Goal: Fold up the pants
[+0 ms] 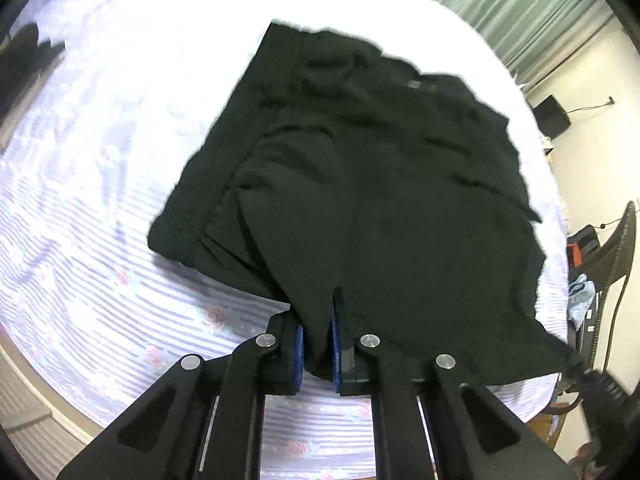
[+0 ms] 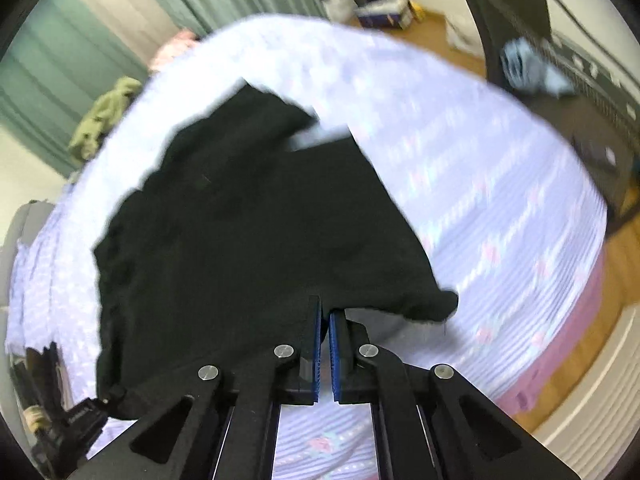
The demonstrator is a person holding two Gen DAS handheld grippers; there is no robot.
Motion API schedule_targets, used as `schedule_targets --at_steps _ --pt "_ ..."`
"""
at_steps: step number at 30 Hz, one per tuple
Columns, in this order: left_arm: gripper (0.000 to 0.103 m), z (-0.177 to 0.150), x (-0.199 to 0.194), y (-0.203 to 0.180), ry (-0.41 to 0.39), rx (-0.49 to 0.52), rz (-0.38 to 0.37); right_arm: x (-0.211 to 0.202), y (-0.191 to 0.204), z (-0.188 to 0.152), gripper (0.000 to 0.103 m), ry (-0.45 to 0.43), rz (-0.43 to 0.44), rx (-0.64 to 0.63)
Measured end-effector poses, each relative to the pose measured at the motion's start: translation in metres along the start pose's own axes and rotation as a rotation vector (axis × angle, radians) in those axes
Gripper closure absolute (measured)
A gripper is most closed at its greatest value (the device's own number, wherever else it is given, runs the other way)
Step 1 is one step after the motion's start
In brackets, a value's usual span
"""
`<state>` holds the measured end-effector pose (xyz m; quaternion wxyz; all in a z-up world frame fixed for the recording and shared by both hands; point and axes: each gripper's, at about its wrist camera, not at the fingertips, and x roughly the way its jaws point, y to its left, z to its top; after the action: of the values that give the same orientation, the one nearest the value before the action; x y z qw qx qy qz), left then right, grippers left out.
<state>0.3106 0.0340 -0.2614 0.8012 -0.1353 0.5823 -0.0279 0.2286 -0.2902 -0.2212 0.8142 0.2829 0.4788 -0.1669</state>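
Observation:
Black pants lie partly folded on a bed with a striped lilac sheet. My left gripper is shut on the near edge of the pants, with cloth bunched between its blue pads. The near edge is lifted off the sheet. In the right wrist view the pants spread ahead and to the left. My right gripper is shut on their near edge. The other gripper shows at the far lower left of that view, and at the lower right of the left wrist view, both holding the same edge.
Green curtains hang behind the bed. An olive garment lies at the far bed edge. A dark chair and light blue cloth stand by the bed. Boxes sit on the wooden floor.

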Motion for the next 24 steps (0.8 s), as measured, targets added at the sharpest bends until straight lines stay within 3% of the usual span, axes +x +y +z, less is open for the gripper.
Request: schedule_targets --at_steps 6,13,18,24 --pt "0.092 0.014 -0.038 -0.020 -0.097 0.052 -0.020 -0.054 0.027 0.040 0.099 -0.132 0.086 -0.055" --pt "0.092 0.026 -0.055 -0.025 -0.128 0.047 -0.046 -0.106 0.044 0.048 0.099 -0.225 0.120 -0.140" --pt "0.092 0.052 -0.054 -0.037 -0.159 0.062 -0.030 -0.098 0.050 0.070 0.099 -0.243 0.145 -0.118" --pt "0.092 0.099 -0.055 -0.050 -0.189 0.028 -0.034 -0.074 0.077 0.119 0.099 -0.280 0.165 -0.144"
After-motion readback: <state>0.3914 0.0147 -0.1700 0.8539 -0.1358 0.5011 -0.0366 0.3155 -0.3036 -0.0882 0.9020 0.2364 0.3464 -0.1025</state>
